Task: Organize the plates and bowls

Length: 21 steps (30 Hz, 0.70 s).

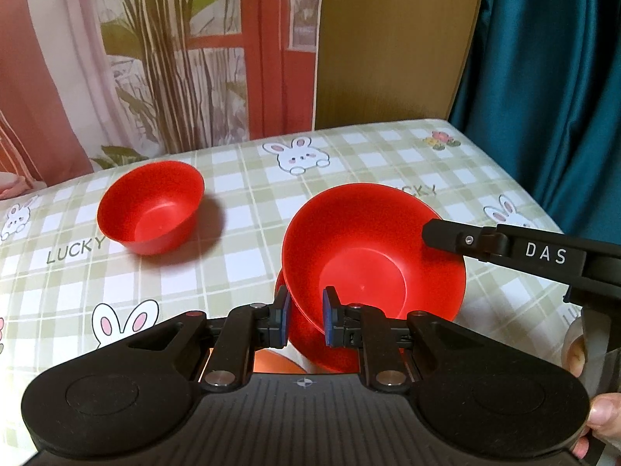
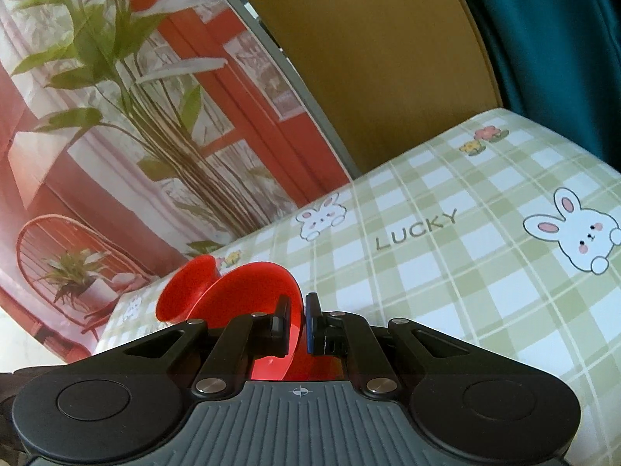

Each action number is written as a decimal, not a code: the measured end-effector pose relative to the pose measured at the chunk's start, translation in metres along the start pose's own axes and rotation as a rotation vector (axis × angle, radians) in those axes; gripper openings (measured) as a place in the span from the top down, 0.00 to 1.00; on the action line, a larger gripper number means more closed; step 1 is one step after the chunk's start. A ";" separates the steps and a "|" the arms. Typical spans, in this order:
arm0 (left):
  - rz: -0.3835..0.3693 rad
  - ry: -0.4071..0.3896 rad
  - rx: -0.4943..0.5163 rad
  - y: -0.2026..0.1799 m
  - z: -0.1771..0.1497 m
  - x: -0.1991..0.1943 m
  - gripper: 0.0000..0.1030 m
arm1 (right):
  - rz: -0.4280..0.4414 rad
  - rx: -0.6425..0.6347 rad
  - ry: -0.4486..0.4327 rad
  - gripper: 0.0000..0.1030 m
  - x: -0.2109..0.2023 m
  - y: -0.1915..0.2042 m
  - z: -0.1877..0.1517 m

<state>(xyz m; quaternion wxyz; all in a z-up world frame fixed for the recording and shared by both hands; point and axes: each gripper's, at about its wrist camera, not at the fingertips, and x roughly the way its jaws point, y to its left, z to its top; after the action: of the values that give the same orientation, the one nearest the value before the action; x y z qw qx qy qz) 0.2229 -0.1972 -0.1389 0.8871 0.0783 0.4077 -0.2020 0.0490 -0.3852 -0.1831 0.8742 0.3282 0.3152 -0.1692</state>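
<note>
A wide red flared bowl [image 1: 372, 256] hangs tilted just above the checked tablecloth [image 1: 240, 240]. My left gripper [image 1: 306, 312] is shut on its near rim. A second red dish [image 1: 310, 343] shows right beneath, and its edge also sits between the pads. My right gripper [image 1: 442, 233] comes in from the right and pinches the bowl's far right rim. In the right wrist view that gripper [image 2: 298, 318] is shut on the thin red rim of the bowl [image 2: 252, 291]. A smaller, deeper red bowl [image 1: 151, 209] stands upright on the cloth to the left, apart from both grippers, and shows as a red shape [image 2: 186, 283] behind the held bowl.
A printed backdrop of plants and red window frames [image 1: 155, 58] stands along the table's far edge, with a wooden panel [image 1: 388, 39] beside it. A teal curtain [image 1: 562, 77] hangs past the right edge. A person's fingers [image 1: 601, 415] wrap the right gripper's handle.
</note>
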 end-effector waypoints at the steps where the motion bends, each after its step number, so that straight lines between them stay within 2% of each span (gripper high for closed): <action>1: 0.001 0.004 0.002 0.000 0.000 0.002 0.83 | -0.002 -0.001 0.003 0.93 0.001 0.000 -0.001; 21: 0.032 0.027 0.031 -0.006 -0.006 0.014 0.83 | -0.018 0.000 0.037 0.92 0.011 -0.006 -0.009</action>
<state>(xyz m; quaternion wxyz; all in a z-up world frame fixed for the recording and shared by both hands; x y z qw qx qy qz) 0.2242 -0.2045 -0.1530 0.8833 0.1014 0.4152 -0.1928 0.0502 -0.3851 -0.1984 0.8667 0.3285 0.3343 -0.1709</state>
